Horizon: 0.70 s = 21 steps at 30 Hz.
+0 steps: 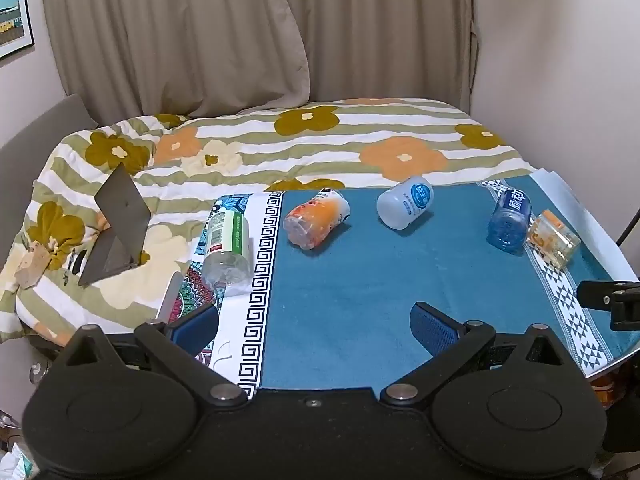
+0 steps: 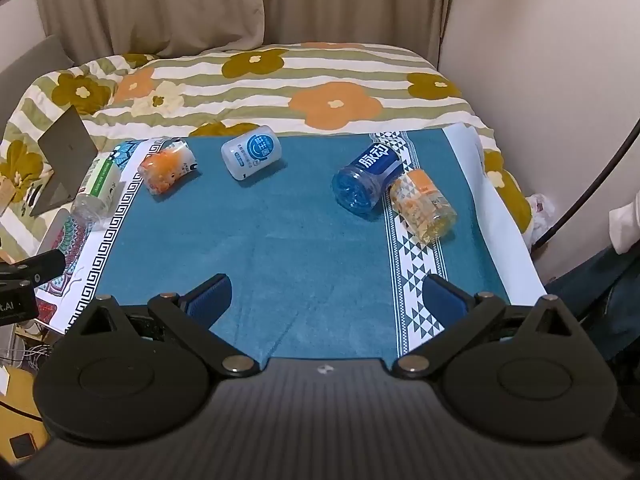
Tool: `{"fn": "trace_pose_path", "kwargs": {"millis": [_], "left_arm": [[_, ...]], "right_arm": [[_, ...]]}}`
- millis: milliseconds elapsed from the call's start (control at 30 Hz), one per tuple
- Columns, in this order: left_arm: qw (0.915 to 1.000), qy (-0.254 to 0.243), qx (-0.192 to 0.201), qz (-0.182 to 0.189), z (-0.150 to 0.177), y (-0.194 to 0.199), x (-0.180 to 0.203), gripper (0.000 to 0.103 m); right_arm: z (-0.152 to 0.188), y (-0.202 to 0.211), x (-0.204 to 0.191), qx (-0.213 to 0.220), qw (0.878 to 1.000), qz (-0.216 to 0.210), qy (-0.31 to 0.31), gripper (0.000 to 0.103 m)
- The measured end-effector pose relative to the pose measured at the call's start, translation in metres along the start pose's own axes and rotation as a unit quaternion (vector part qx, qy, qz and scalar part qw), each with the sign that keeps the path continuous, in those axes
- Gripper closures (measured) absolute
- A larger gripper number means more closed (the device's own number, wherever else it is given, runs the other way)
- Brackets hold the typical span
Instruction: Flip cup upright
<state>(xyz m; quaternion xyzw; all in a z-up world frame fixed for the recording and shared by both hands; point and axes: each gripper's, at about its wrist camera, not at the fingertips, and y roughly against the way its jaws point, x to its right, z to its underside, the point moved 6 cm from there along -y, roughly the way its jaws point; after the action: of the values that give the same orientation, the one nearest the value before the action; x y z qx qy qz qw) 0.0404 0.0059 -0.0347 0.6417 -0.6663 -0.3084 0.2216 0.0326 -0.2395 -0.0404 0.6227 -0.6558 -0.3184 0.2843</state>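
Note:
Several cups made from cut bottles lie on their sides on a teal cloth (image 1: 340, 292) (image 2: 280, 232). From left to right they are a clear green-label cup (image 1: 226, 248) (image 2: 98, 192), an orange cup (image 1: 316, 218) (image 2: 168, 166), a white cup with a blue logo (image 1: 406, 202) (image 2: 251, 158), a blue cup (image 1: 509, 220) (image 2: 366, 182) and a yellow-orange cup (image 1: 554, 240) (image 2: 424, 206). My left gripper (image 1: 314, 324) is open and empty above the near cloth edge. My right gripper (image 2: 326, 294) is open and empty, well short of the cups.
A bed with a flowered striped quilt (image 1: 320, 140) (image 2: 304, 76) lies beyond the cloth. A grey tablet stand (image 1: 116, 228) (image 2: 64, 160) sits on the quilt at left. A wall (image 2: 540, 60) stands at right. The other gripper's black body shows at each view's edge (image 1: 612, 300) (image 2: 24, 276).

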Motion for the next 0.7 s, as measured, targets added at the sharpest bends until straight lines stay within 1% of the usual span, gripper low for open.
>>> {"fn": "trace_pose_path", "kwargs": {"millis": [700], "left_arm": [[1.0000,-0.003,-0.003,-0.002,-0.0010,-0.0038,0.0011,0.000]], "right_arm": [[-0.0010,-0.0004,-0.0043,0.001,1.000,-0.003,0.005,0.000]]}}
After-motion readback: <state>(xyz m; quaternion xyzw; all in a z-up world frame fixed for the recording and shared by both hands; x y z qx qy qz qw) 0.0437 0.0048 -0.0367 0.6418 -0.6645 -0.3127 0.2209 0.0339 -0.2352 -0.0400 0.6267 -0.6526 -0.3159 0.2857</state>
